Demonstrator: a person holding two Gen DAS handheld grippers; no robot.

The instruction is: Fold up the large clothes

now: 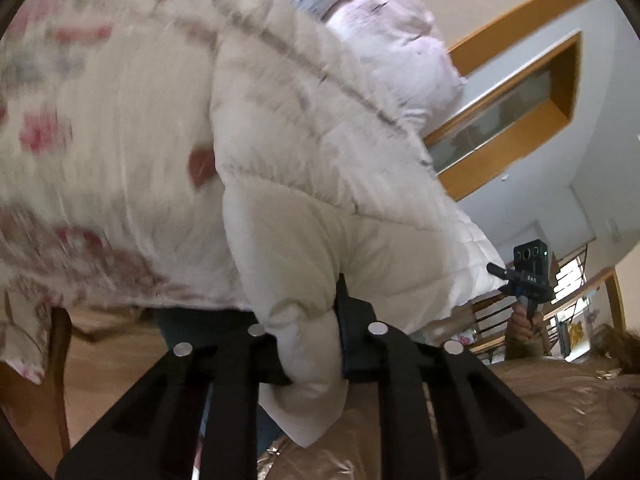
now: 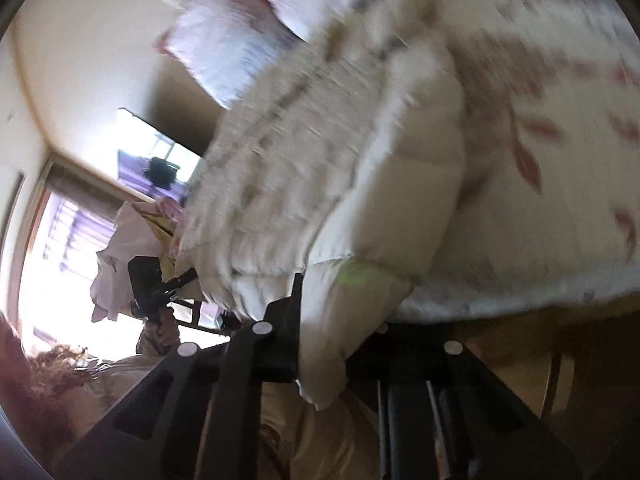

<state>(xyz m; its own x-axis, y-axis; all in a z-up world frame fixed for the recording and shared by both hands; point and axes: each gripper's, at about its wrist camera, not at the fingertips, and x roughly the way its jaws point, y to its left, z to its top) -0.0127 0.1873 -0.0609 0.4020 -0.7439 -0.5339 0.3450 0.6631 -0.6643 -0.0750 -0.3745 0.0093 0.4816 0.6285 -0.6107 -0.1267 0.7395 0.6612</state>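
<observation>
Item: quilt, padded, white with a pink floral face. Left wrist view: the left gripper (image 1: 308, 344) is clenching a thick corner of the quilt (image 1: 280, 184), the padding bulging out between and below the jaws; the rest is hanging and billowing above, filling most of the frame over a tan bed cover (image 1: 560, 408). At far right the right gripper (image 1: 496, 270) is biting the quilt's far edge, a hand (image 1: 524, 326) holding its grip. Right wrist view: the right gripper (image 2: 320, 344) is pinching another puffy corner of the quilt (image 2: 360, 184), the fabric blurring as it swings; the left gripper (image 2: 188, 276) is showing at left against a bright window (image 2: 52, 240). Handling, as judged: soft, limp and bulky, probably light for its size but dragging when lifted; the smooth shell is likely slipping under a shallow bite. Best hold: deep at corners or the stitched edge, both held level.
</observation>
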